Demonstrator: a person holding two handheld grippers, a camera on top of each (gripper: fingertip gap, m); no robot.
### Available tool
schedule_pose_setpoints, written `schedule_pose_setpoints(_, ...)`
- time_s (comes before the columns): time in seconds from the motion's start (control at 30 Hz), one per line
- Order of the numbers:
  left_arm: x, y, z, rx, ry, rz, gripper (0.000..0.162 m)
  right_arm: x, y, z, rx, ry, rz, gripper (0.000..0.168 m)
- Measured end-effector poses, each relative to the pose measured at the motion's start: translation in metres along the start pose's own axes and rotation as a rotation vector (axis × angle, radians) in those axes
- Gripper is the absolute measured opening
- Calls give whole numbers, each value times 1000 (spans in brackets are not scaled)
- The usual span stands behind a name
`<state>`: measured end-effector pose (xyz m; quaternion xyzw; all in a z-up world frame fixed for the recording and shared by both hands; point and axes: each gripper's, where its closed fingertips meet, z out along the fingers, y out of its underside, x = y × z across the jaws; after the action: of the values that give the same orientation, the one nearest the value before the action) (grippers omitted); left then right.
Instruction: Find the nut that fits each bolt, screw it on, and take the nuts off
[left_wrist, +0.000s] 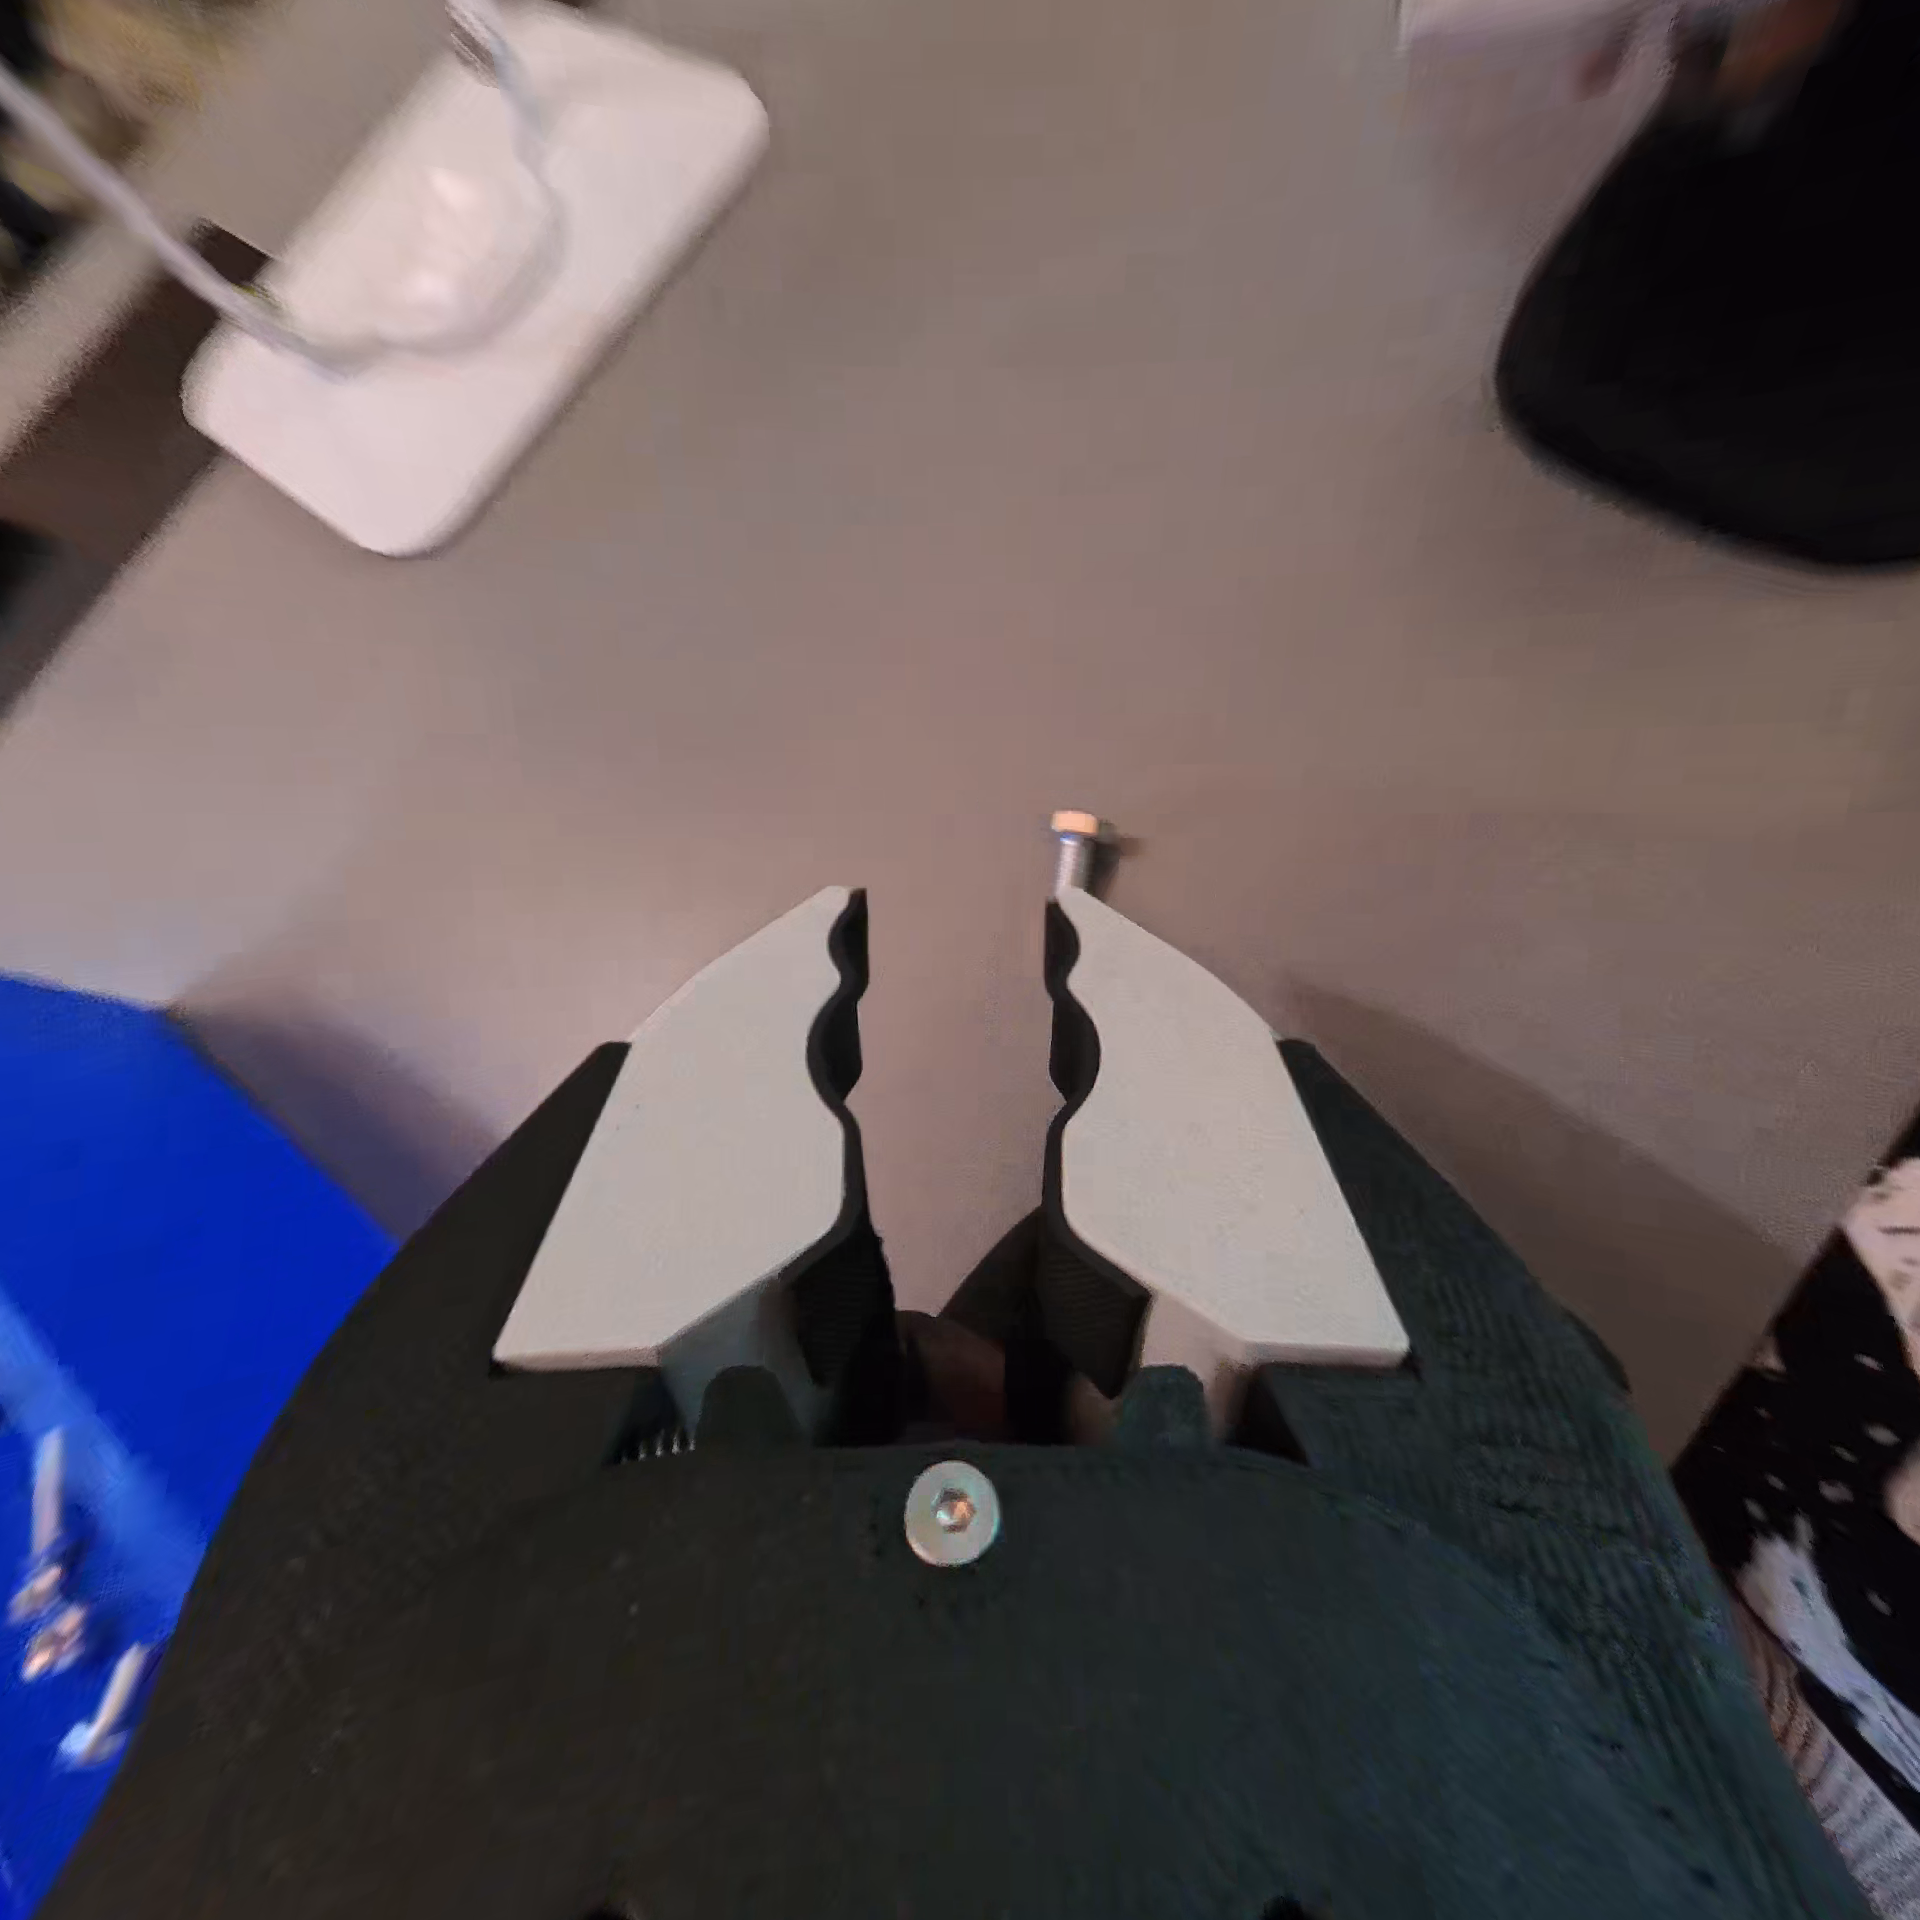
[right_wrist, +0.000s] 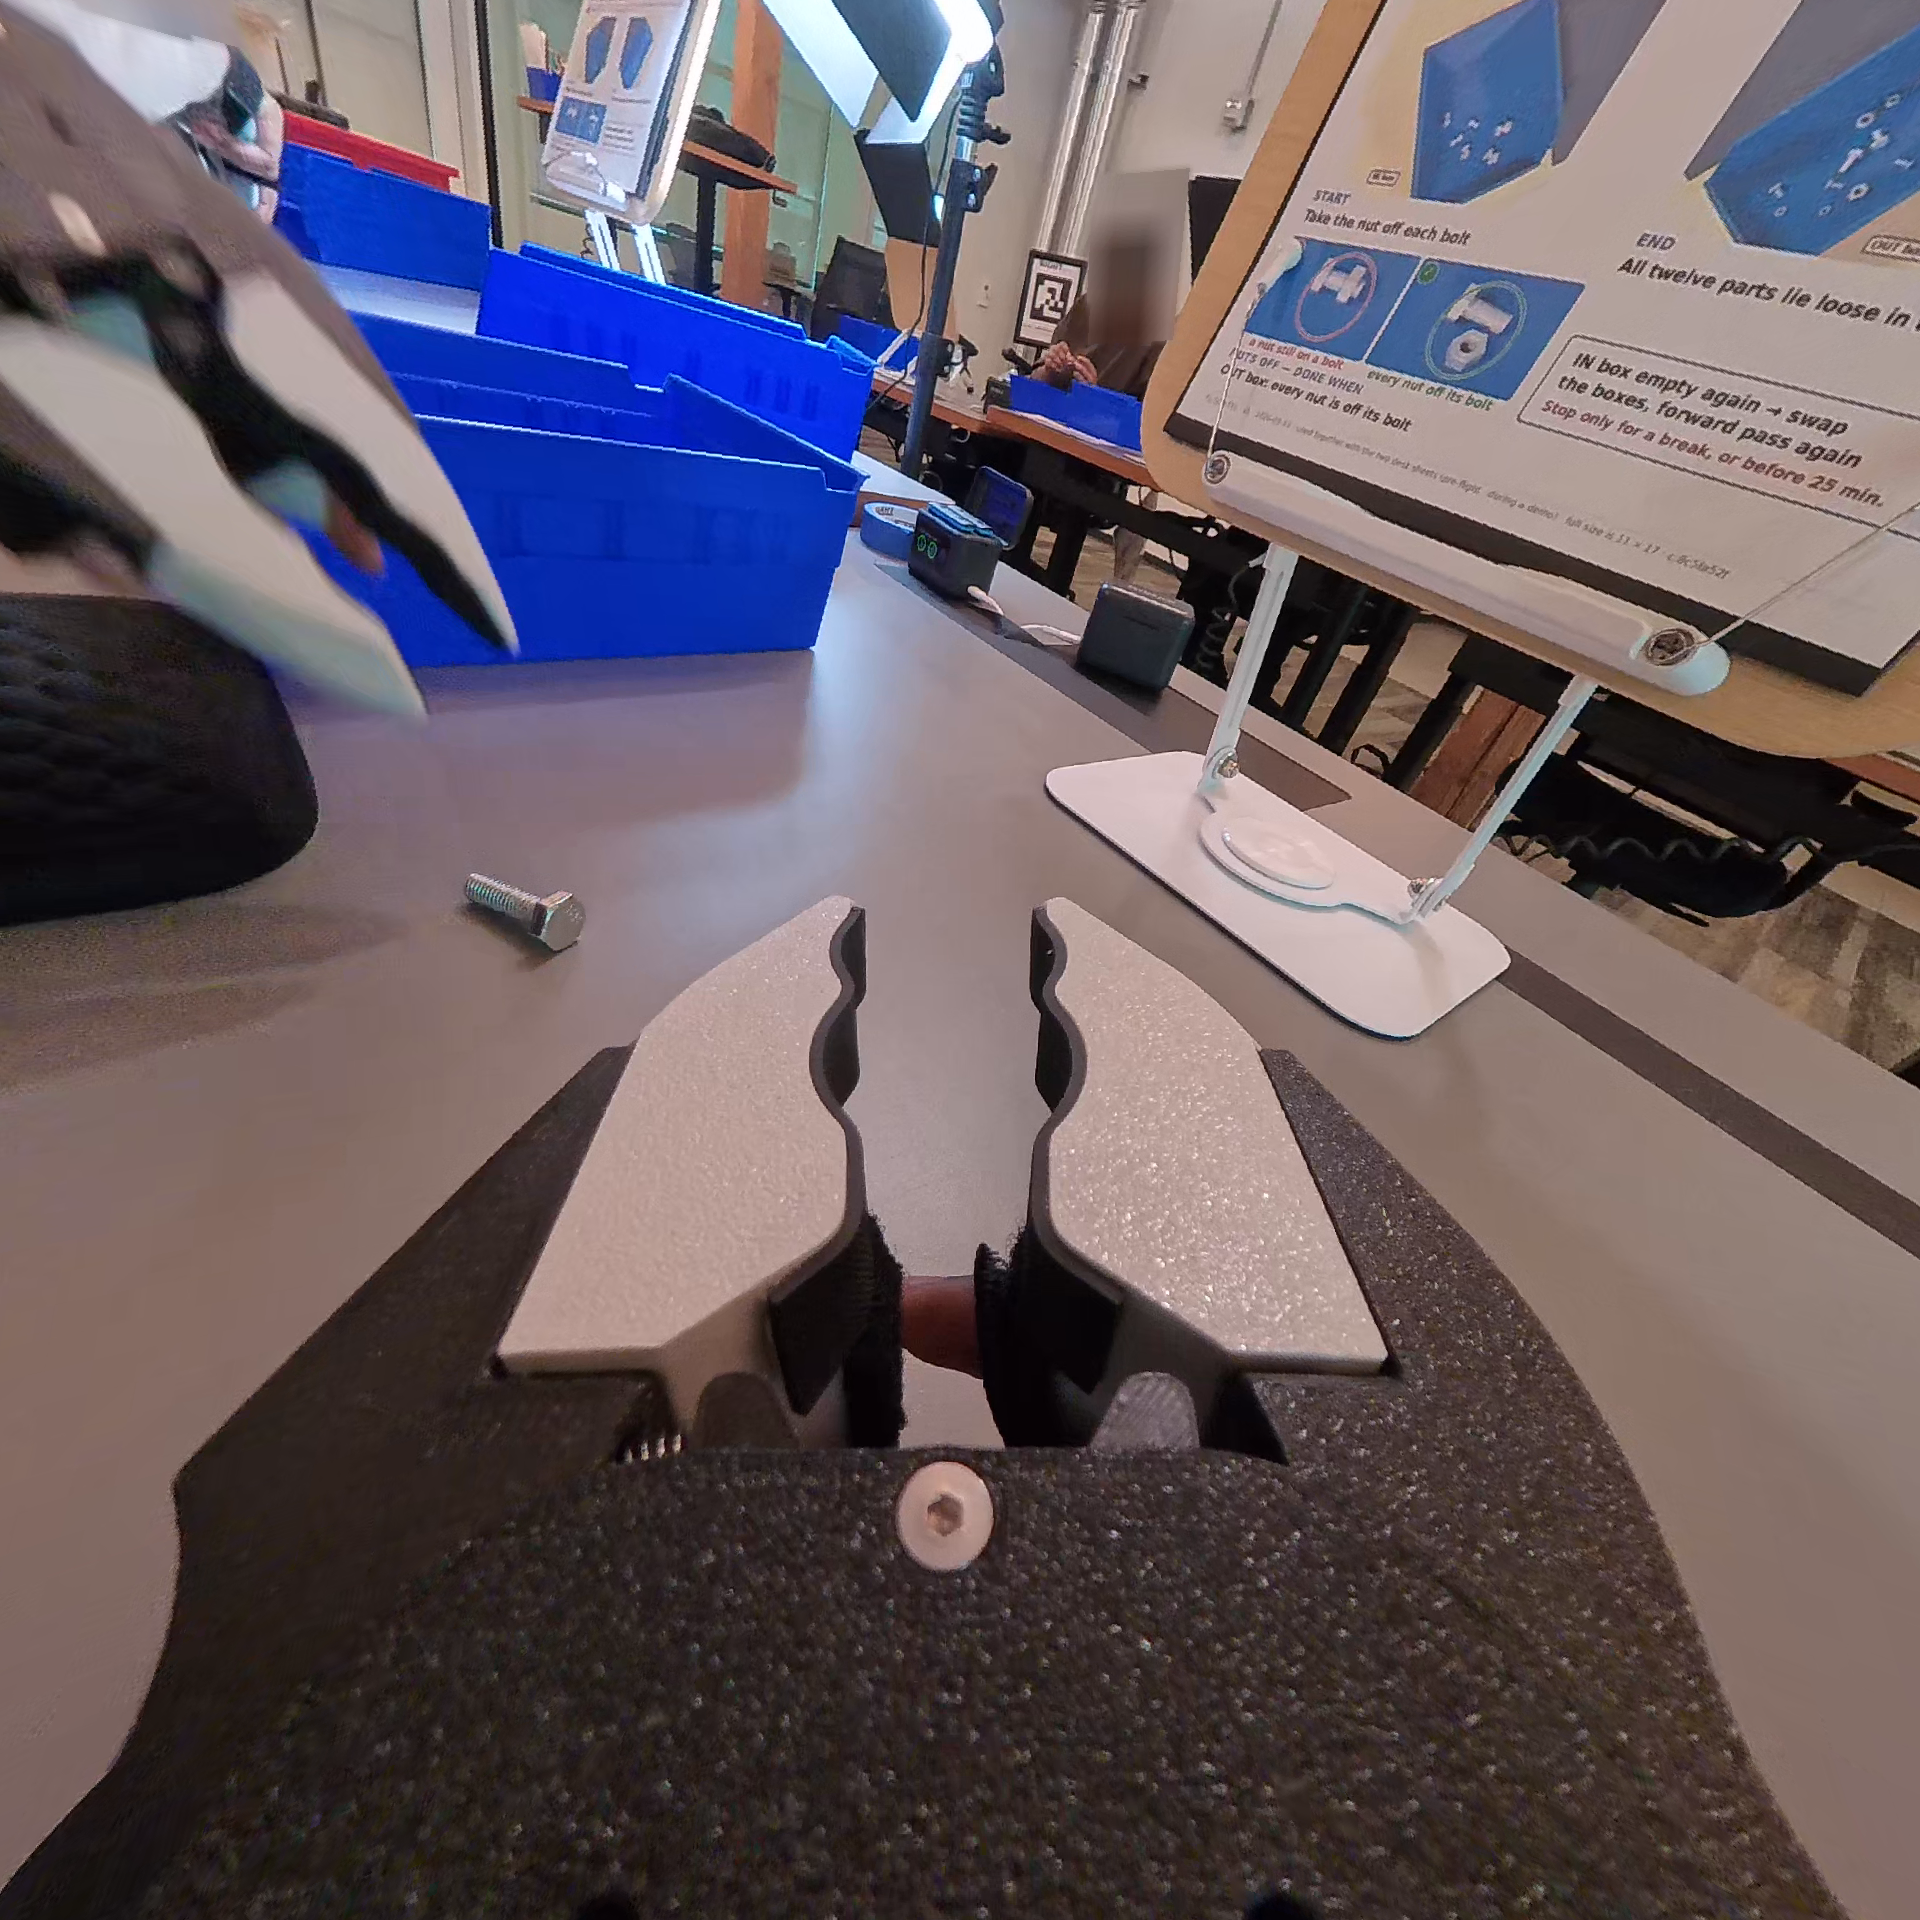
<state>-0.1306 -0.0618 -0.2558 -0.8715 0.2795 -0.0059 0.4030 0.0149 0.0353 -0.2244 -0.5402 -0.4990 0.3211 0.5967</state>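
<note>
Left gripper (left_wrist: 956, 914) parted by a clear gap, nothing between the pale fingers (left_wrist: 727, 1101), only bare grey table (left_wrist: 935, 623) showing through. Just beyond the tip of one finger, a small silver bolt (left_wrist: 1078, 854) lying on the table, its lower end hidden behind that fingertip; no nut visible on the part that shows. Off to one side, a blue bin (left_wrist: 156, 1247) with a few small metal parts (left_wrist: 52, 1558) inside, too blurred to tell bolts from nuts. Farther out, a white stand base (left_wrist: 478, 291) and a dark padded object (left_wrist: 1745, 343).

Right gripper (right_wrist: 945, 935) also parted, holding nothing, low over the table (right_wrist: 935, 748). Ahead and to one side, the same bolt (right_wrist: 525, 910) lying flat, hexagonal head toward the camera, threaded shank pointing away, bare of any nut, apart from both grippers. Above it, the left gripper (right_wrist: 457, 665) seen blurred, hanging over the table with its fingers spread, tips pointing down. Behind, blue bins (right_wrist: 623, 499) in a row. On the other side, a white stand (right_wrist: 1278, 883) carrying a printed instruction sheet (right_wrist: 1610, 291). Near the table's far edge, two small dark boxes (right_wrist: 1132, 634).
</note>
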Motion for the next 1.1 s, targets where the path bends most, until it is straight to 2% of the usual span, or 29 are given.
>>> schedule_pose_setpoints(0.1, -59, -5, -70, 139, -184, -111, 33, 0, 1, 1, -5, -2, -1, 31)
schedule_pose_setpoints(0.17, -107, 23, -108, 109, -330, -177, 33, -1, 1, 1, -9, -2, -4, 31)
schedule_pose_setpoints(0.2, -126, 43, -116, 55, -354, -209, 33, -1, 1, 1, -11, -3, -5, 31)
schedule_pose_setpoints(0.3, -155, 112, -102, -182, -221, -382, 34, -1, 2, 1, -17, -4, -8, 31)
schedule_pose_setpoints(0.37, -169, 151, -88, -330, -205, -456, 34, -1, 1, 1, -11, 1, -10, 31)
schedule_pose_setpoints(0.47, -169, 172, -66, -397, -133, -493, 35, 1, 0, 0, -5, 5, -1, 31)
schedule_pose_setpoints(0.6, -173, 191, -58, -482, -153, -492, 36, 1, 0, 1, -7, 3, 5, 31)
schedule_pose_setpoints(0.7, -172, 198, -56, -502, -146, -498, 33, 1, 1, 1, -11, 2, 3, 31)
schedule_pose_setpoints(0.77, -168, 195, -52, -465, -109, -504, 20, 1, 1, 1, -12, 2, 5, 31)
schedule_pose_setpoints(0.93, -170, 191, -60, -446, -154, -472, 20, 2, 1, 1, -10, 2, 14, 31)
schedule_pose_setpoints(1.0, -173, 177, -70, -402, -197, -451, 20, 1, 2, 1, -13, 1, 12, 31)
schedule_pose_setpoints(1.1, -167, 139, -87, -300, -229, -380, 20, 1, 3, 2, -21, -2, 7, 31)
